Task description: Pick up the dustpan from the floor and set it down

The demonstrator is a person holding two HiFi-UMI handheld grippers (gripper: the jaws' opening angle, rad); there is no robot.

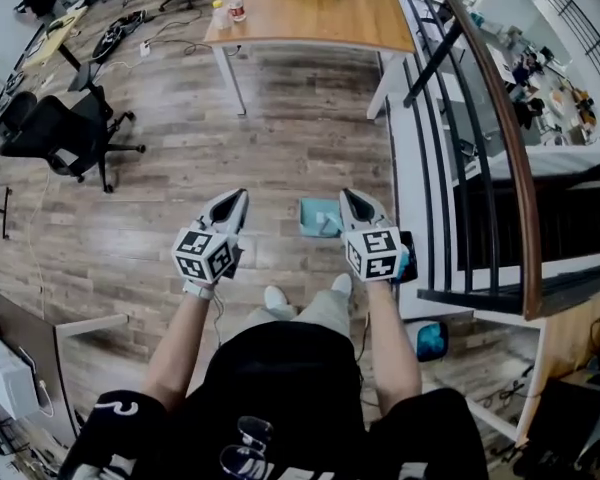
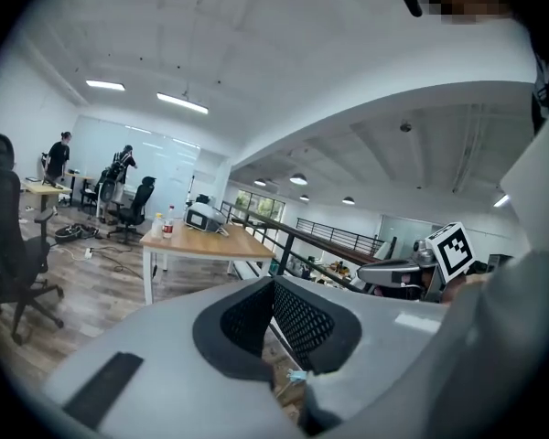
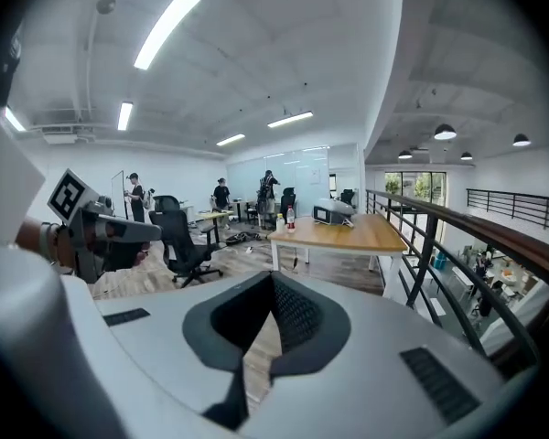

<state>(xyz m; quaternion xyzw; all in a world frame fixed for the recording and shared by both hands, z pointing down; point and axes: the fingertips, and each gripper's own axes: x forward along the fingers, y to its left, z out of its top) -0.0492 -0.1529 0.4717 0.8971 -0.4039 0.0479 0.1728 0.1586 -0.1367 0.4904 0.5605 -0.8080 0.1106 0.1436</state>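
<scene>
Dustpan (image 1: pixel 318 217) on floor (image 1: pixel 280 148) below, beside right gripper (image 1: pixel 347 196)

A wooden table (image 1: pixel 310 18) and black office chair (image 1: pixel 55 133) stand on plank floor (image 1: pixel 280 138) beside a railing (image 1: pixel 517 168).

No text, label, brand or number can be read in any view.
</scene>
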